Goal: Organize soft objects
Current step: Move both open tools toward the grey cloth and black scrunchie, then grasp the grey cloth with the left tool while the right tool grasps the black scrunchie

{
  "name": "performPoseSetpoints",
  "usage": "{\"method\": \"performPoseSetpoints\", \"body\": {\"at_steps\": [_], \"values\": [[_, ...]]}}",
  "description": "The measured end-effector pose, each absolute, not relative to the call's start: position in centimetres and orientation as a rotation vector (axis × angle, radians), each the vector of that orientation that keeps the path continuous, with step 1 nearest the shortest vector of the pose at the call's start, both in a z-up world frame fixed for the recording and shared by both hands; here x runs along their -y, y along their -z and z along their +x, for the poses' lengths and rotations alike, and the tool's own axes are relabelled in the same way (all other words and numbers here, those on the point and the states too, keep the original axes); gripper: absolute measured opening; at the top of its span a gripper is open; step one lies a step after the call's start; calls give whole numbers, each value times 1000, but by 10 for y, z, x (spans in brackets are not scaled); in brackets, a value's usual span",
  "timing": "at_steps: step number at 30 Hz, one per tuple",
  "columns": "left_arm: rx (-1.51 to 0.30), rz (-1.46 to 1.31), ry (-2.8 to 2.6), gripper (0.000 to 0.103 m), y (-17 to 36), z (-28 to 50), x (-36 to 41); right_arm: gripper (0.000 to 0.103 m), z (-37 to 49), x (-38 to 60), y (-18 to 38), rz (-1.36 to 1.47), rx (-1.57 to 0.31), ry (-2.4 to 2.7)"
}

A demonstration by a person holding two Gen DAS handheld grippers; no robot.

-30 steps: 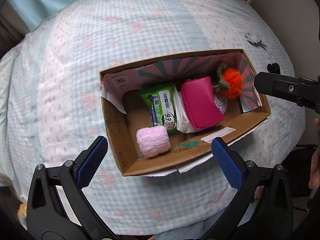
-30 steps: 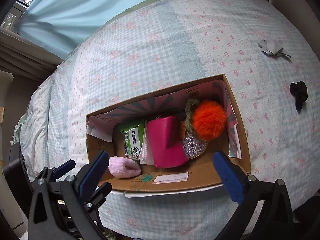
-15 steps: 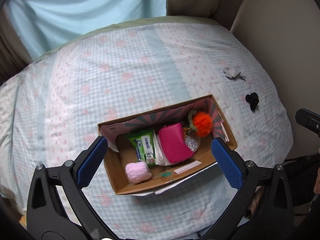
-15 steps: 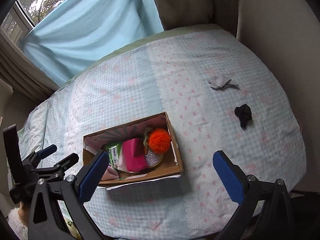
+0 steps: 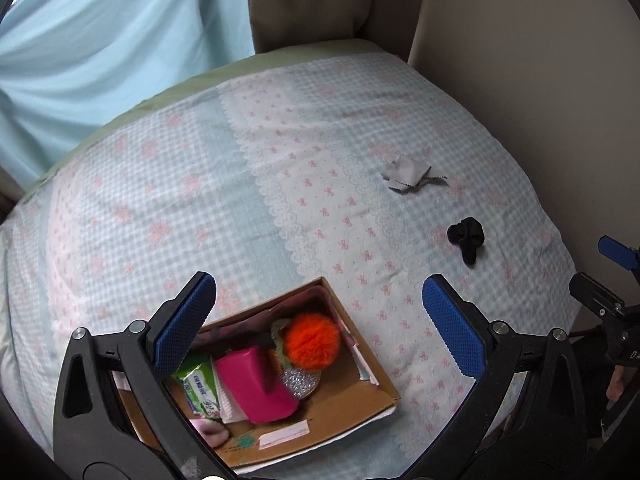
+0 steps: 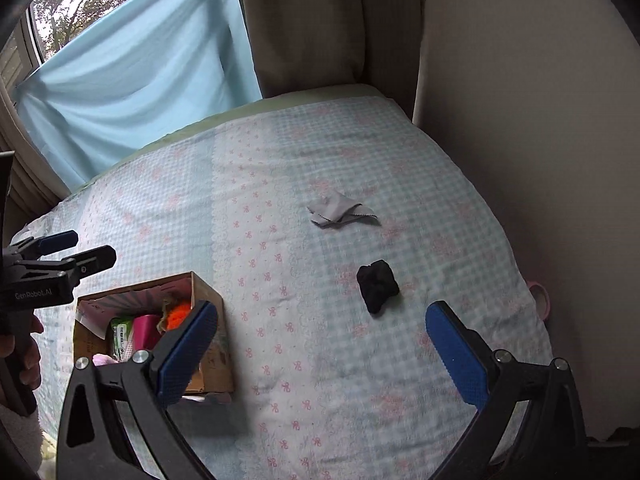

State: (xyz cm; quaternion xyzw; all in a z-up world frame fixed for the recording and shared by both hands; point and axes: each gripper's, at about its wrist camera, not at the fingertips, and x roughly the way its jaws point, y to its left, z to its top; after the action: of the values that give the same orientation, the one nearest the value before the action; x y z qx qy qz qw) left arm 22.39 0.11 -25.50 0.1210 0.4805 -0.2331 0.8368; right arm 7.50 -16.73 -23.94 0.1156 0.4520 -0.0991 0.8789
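A cardboard box (image 5: 384,384) sits on the bed and holds an orange pompom (image 5: 314,340), a pink pouch (image 5: 256,384), a green wipes pack (image 5: 200,390) and a pale pink fluffy piece (image 5: 208,432). The box also shows in the right wrist view (image 6: 208,292). A black sock (image 6: 377,286) and a crumpled grey-white cloth (image 6: 340,210) lie loose on the bedspread to the right; both show in the left wrist view, the sock (image 5: 466,238) and the cloth (image 5: 408,174). My left gripper (image 5: 320,328) is open and empty above the box. My right gripper (image 6: 322,354) is open and empty, short of the sock.
The bed has a blue-and-pink checked spread (image 6: 280,184). A light blue curtain (image 6: 132,92) and a brown drape (image 6: 304,24) hang behind it. A beige wall (image 6: 520,120) borders the bed's right edge.
Both grippers have pulled back and up from the box and swung to the right. The box now sits low and left in both views; the sock and cloth have come closer to centre.
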Motion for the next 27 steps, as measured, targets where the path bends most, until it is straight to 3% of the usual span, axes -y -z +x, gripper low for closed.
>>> {"method": "performPoseSetpoints", "body": {"at_steps": [12, 24, 27], "values": [[-1015, 492, 667, 103, 319, 295, 153, 103, 98, 243, 323, 237, -986, 224], [-959, 820, 1035, 103, 434, 346, 272, 103, 151, 267, 419, 161, -998, 163], [-938, 887, 1080, 102, 455, 348, 281, 93, 159, 271, 442, 151, -1008, 145]]}}
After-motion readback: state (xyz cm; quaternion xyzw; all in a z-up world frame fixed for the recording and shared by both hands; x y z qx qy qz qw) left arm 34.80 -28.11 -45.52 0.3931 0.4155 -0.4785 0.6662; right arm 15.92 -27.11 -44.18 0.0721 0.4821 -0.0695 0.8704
